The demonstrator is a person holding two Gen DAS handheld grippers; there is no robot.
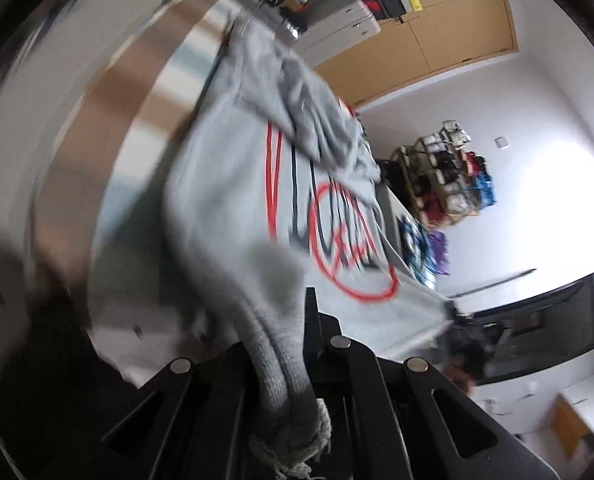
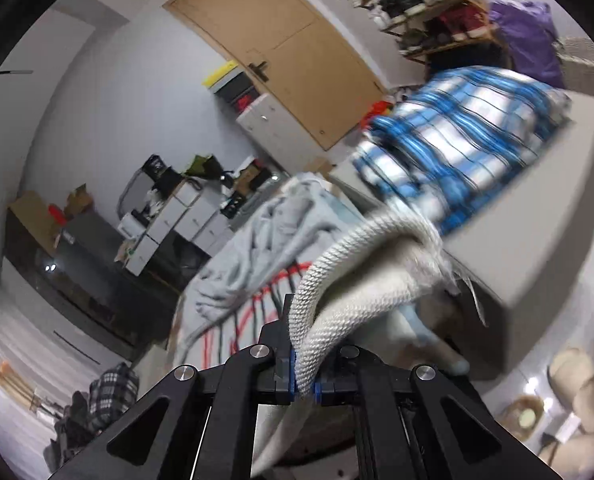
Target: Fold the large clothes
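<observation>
A large grey sweatshirt (image 1: 233, 208) with red and black print hangs stretched between both grippers, its sleeves bunched at the far end. My left gripper (image 1: 285, 364) is shut on its ribbed hem. My right gripper (image 2: 303, 364) is shut on the ribbed hem too, and the sweatshirt's body (image 2: 253, 256) trails away over the table. The right gripper also shows in the left wrist view (image 1: 457, 320), holding the other corner of the hem. Both views are tilted and blurred.
A blue plaid garment (image 2: 457, 132) lies on the white table (image 2: 557, 208) beside the sweatshirt. A wooden door (image 2: 297, 52), a shelf rack with bags (image 2: 425, 4), white drawer units (image 2: 177, 216) and a dark cabinet (image 2: 97, 280) stand around the room.
</observation>
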